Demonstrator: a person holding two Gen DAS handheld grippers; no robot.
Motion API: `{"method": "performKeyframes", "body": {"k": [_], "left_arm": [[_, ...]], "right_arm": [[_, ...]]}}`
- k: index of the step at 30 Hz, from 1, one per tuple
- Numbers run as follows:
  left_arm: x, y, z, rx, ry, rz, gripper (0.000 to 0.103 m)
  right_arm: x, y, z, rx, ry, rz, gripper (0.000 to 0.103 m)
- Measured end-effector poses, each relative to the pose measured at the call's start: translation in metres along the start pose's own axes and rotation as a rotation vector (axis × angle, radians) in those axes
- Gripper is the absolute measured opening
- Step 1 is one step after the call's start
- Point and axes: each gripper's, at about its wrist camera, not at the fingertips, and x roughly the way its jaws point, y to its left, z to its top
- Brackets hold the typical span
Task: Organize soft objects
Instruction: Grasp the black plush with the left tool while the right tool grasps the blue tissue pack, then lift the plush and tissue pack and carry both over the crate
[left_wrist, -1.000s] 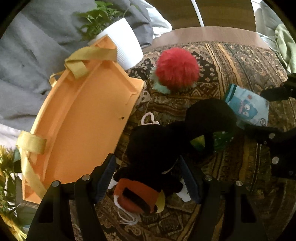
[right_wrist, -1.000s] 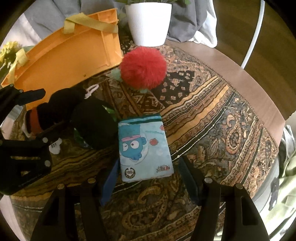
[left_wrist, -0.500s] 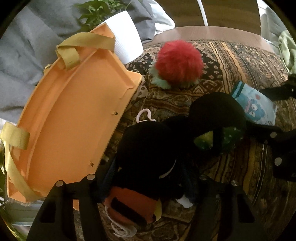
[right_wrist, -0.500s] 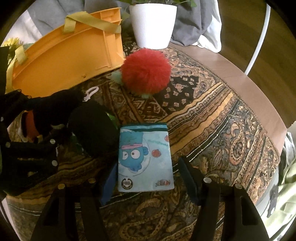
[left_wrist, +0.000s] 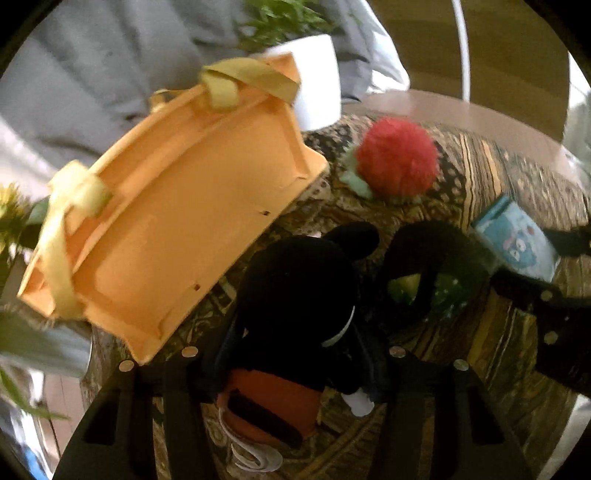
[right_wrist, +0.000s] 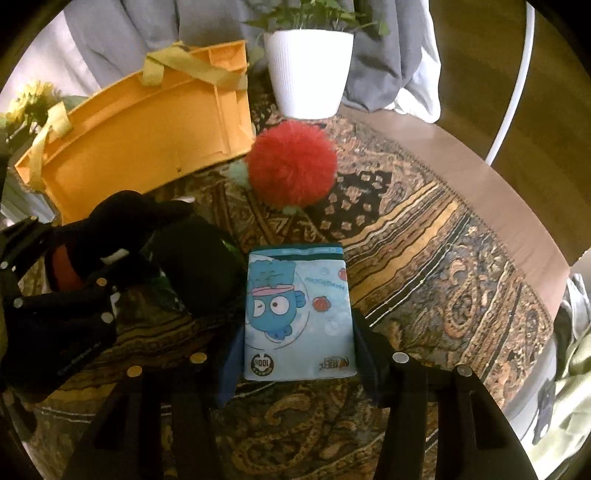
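Left wrist view: left gripper (left_wrist: 295, 354) closing, pads pressed on black plush toy with orange beak (left_wrist: 295, 306), on patterned brown woven cloth (left_wrist: 491, 177) just beside orange plastic tray with yellow fabric handles (left_wrist: 166, 229). Fluffy red pom-pom ball (left_wrist: 397, 160) further back, apart from both grippers. Right wrist view: right gripper (right_wrist: 295, 354) closing around light-blue soft packet with cartoon fish print (right_wrist: 299, 314), fingers at both side edges; contact unclear. Packet flat on cloth, touching black plush. White ribbed plant pot (right_wrist: 308, 70) behind ball.

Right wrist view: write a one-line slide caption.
Right gripper closing around a blue cartoon pouch on the patterned cloth, red pompom and orange tray beyond.
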Motion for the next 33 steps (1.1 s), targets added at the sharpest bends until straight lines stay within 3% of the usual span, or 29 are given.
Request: {"method": "performKeyframes", "body": {"k": [15,33], "left_arm": [[-0.071,0.008,-0.010,-0.256,-0.025,0.057,0.054],[-0.150,0.028,0.011,-0.471,-0.147,0.210,0.054]], "right_arm": [[-0.050,-0.006,0.006,-0.069,-0.122,0.080,0.054],[-0.108,0.002,0.062,-0.217,-0.292,0.256,0.054]]}}
